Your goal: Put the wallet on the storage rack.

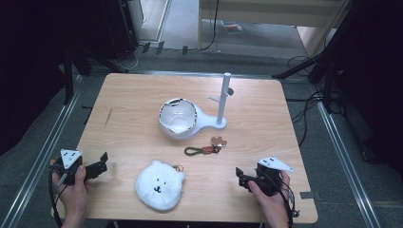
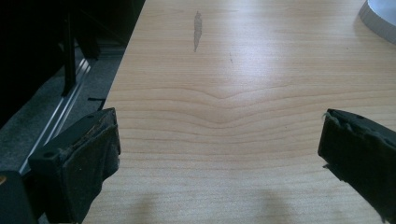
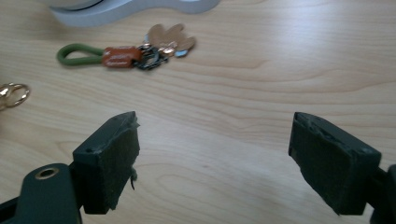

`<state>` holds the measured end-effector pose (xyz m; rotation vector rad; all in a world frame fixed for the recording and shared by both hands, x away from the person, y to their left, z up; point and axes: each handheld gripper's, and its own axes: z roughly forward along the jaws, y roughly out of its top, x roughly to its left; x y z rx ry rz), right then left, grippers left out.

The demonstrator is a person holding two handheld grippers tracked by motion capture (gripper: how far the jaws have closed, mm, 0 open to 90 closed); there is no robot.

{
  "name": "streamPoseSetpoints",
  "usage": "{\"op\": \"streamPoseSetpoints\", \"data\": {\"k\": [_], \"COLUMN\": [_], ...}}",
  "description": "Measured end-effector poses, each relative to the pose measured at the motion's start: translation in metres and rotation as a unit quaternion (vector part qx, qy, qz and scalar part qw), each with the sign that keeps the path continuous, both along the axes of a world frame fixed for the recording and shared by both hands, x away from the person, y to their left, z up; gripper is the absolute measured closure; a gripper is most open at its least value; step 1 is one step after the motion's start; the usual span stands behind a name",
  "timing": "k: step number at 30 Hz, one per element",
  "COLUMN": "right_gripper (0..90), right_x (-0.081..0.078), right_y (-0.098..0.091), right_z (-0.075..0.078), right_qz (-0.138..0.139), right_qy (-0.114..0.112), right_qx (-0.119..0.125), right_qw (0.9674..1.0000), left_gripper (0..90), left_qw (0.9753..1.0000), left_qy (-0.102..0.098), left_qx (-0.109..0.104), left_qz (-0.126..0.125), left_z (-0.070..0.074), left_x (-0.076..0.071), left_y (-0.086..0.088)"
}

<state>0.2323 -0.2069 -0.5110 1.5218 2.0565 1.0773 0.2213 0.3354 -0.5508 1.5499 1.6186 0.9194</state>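
A keychain [image 1: 205, 149] with a green loop, an orange tab and a brown charm lies mid-table, just in front of a white stand [image 1: 221, 99] whose base forms a dish [image 1: 178, 118]. A fluffy white bear-face pouch [image 1: 159, 184] with a gold ring [image 1: 179, 167] lies near the front edge. My left gripper [image 1: 102, 164] rests at the front left, open over bare wood [image 2: 219, 135]. At the front right my right gripper [image 1: 241, 178] is open and empty [image 3: 215, 135]. It points toward the keychain [image 3: 126, 53], which lies well beyond its jaws.
The wooden table [image 1: 133, 95] stands on grey floor, with metal rails along both sides. Dark stands and cables crowd the far corners. The stand's white base [image 3: 135, 7] lies just behind the keychain. The pouch's gold ring [image 3: 11, 93] is at the left of the right gripper view.
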Motion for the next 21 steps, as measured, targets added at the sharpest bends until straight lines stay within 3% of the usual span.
{"op": "streamPoseSetpoints", "data": {"k": [21], "right_gripper": [13.8], "right_x": [-0.005], "right_y": [0.065], "right_z": [-0.009], "right_qz": [0.079], "right_qy": [0.031], "right_qx": [0.004], "right_qw": [0.9964], "left_gripper": [0.0], "left_qw": [0.9999], "left_qy": [0.011], "left_qx": [0.002], "left_qz": [-0.01], "left_z": [0.0], "left_x": [0.002], "left_y": [-0.001]}}
